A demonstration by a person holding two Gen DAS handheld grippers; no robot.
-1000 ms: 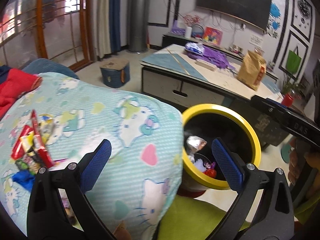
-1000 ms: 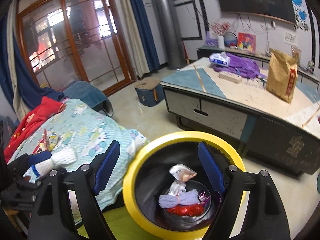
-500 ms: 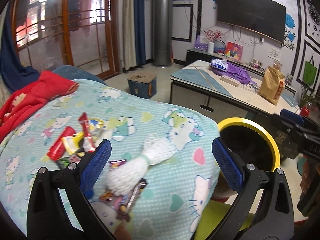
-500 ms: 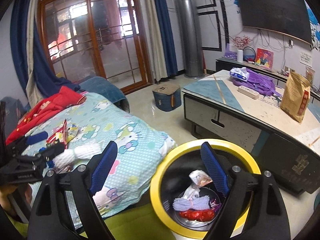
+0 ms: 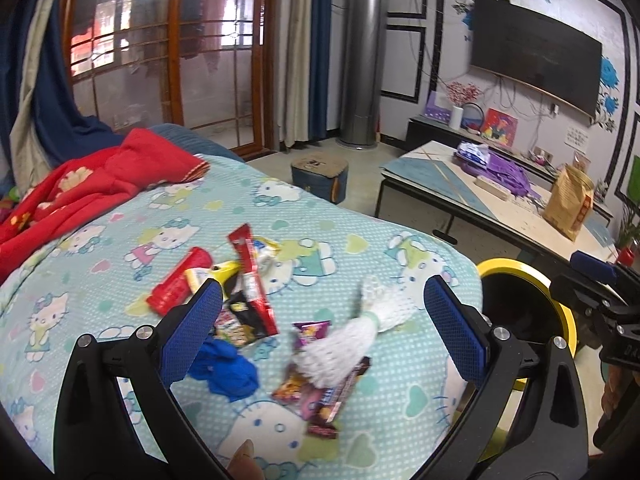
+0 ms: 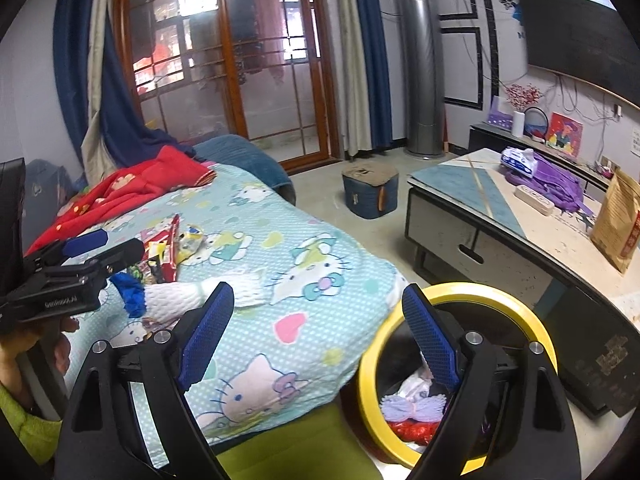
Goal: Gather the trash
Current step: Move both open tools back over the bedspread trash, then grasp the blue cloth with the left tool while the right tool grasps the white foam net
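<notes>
Both grippers stand released, jaws wide: the left gripper [image 5: 324, 320] over a white foam net sleeve [image 5: 352, 336] among snack wrappers [image 5: 248, 280] on the cartoon-cat blanket [image 5: 320, 216]; the right gripper [image 6: 316, 336] has the yellow-rimmed black bin [image 6: 480, 292] at its four o'clock, trash inside.

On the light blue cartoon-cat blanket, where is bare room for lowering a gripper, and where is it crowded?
Bare cloth lies between the red quilt and the red snack wrappers, and between the white foam net sleeve and the yellow-rimmed black bin. The light blue cartoon-cat blanket is crowded in the middle: wrappers, crumpled blue piece and sleeve overlap between the open left gripper fingers.
</notes>
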